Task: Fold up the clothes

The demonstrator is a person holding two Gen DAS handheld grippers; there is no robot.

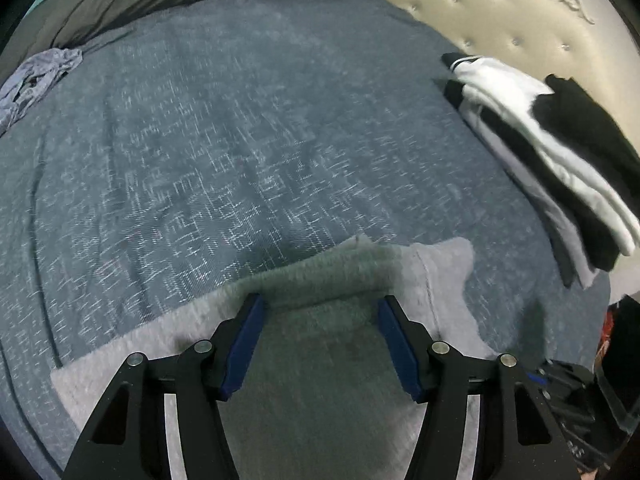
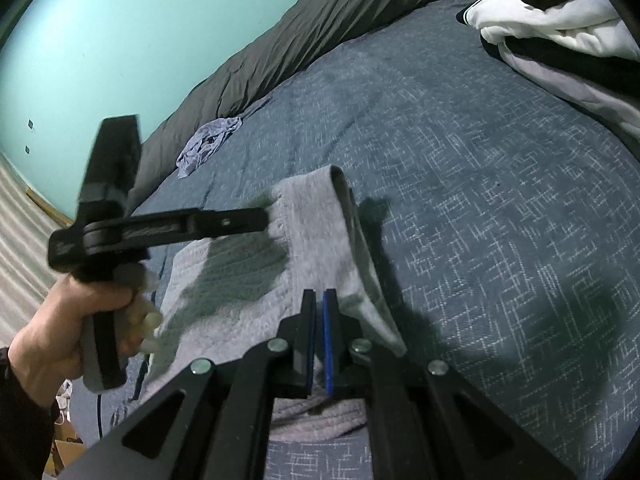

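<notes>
Light grey knit garment lies on the blue-grey patterned bedspread, near its front edge, one edge folded over. Left gripper — fingers apart, hovering over the garment, nothing between them. Right gripper — blue-padded fingers pressed together at the folded edge; whether cloth is pinched, cannot tell. Black-and-white folded clothes stack sits near the cream tufted headboard.
</notes>
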